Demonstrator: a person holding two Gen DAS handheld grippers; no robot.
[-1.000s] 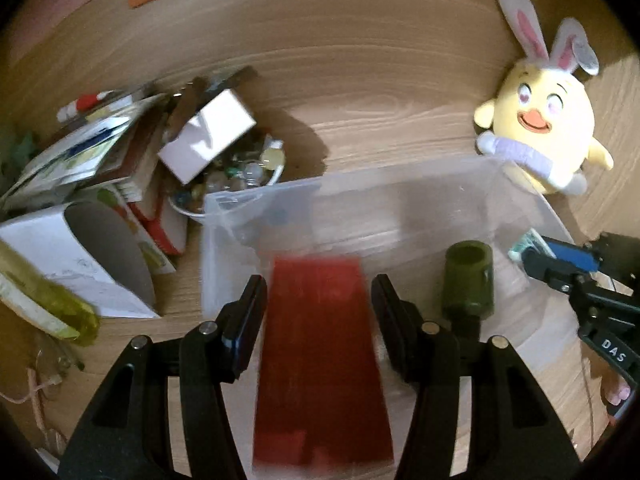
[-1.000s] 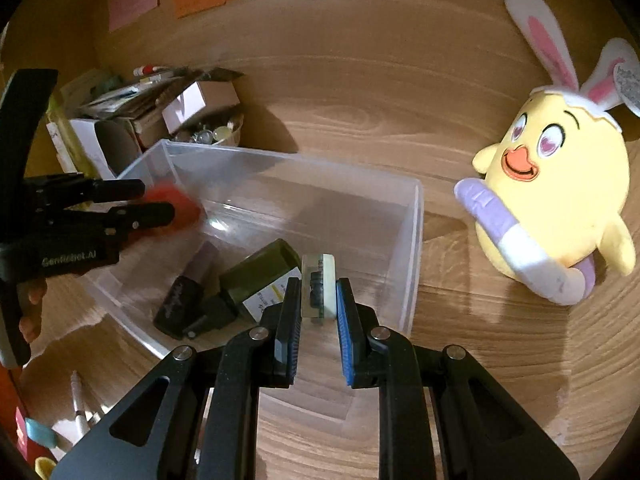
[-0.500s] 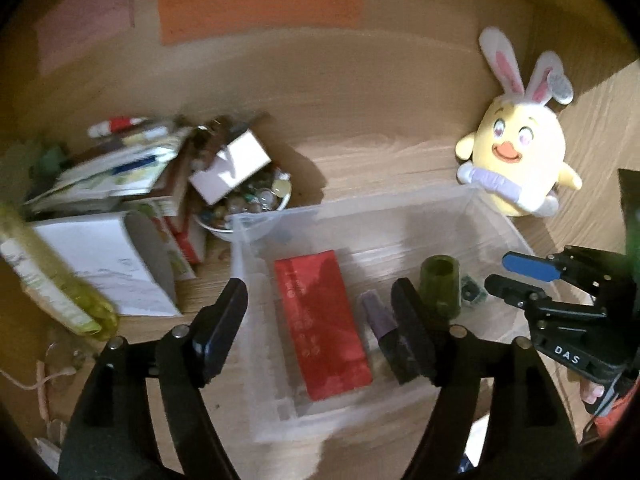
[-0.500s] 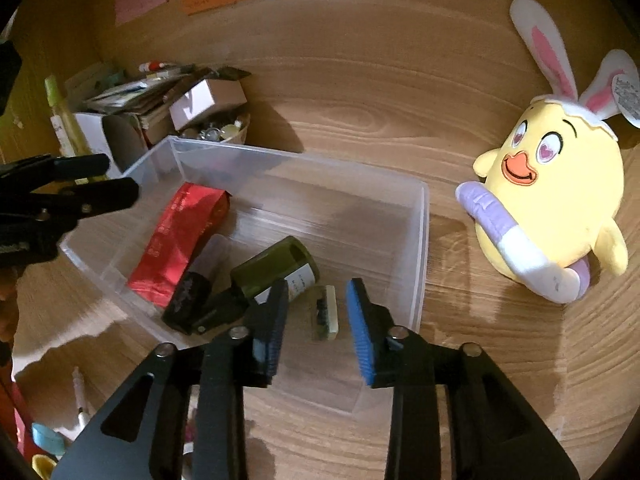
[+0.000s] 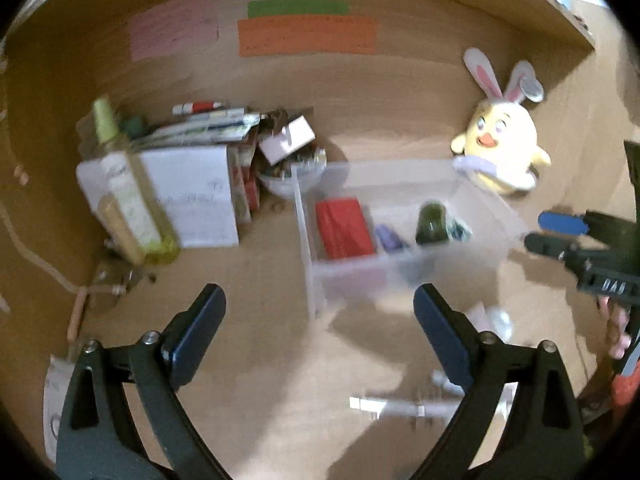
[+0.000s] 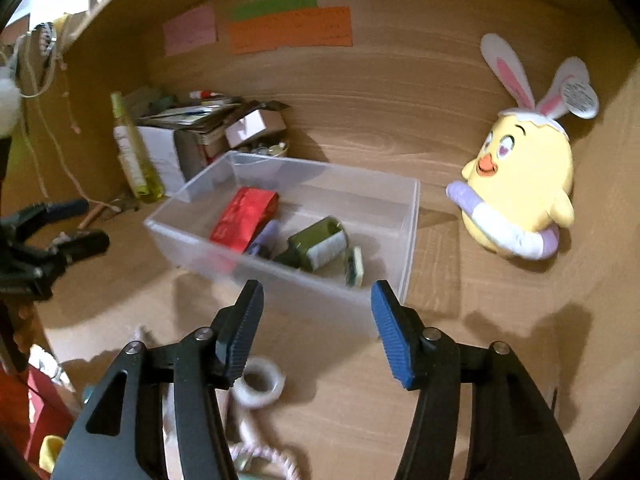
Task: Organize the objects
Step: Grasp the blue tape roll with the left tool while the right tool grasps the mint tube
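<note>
A clear plastic bin point(image 6: 408, 240) stands on the wooden desk and also shows in the left wrist view point(image 5: 308, 240). Inside lie a red packet point(image 6: 244, 218), a purple item point(image 6: 264, 236), a dark green bottle point(image 6: 320, 242) and a small flat piece point(image 6: 355, 266). The red packet point(image 5: 344, 228) and green bottle point(image 5: 431, 224) also show in the left wrist view. My left gripper point(image 5: 318, 330) is open and empty, in front of the bin. My right gripper point(image 6: 318, 328) is open and empty, near the bin's front corner.
A yellow bunny plush point(image 6: 524, 196) sits right of the bin. Boxes, papers and a yellow-green bottle point(image 5: 124, 196) crowd the left back corner, beside a bowl of small items point(image 5: 288, 168). A tape roll point(image 6: 260, 386) and cord lie near the front edge.
Both grippers have pulled back and away from the bin. The left let go of the red packet, the right opened and released the small flat piece; both now lie in the bin.
</note>
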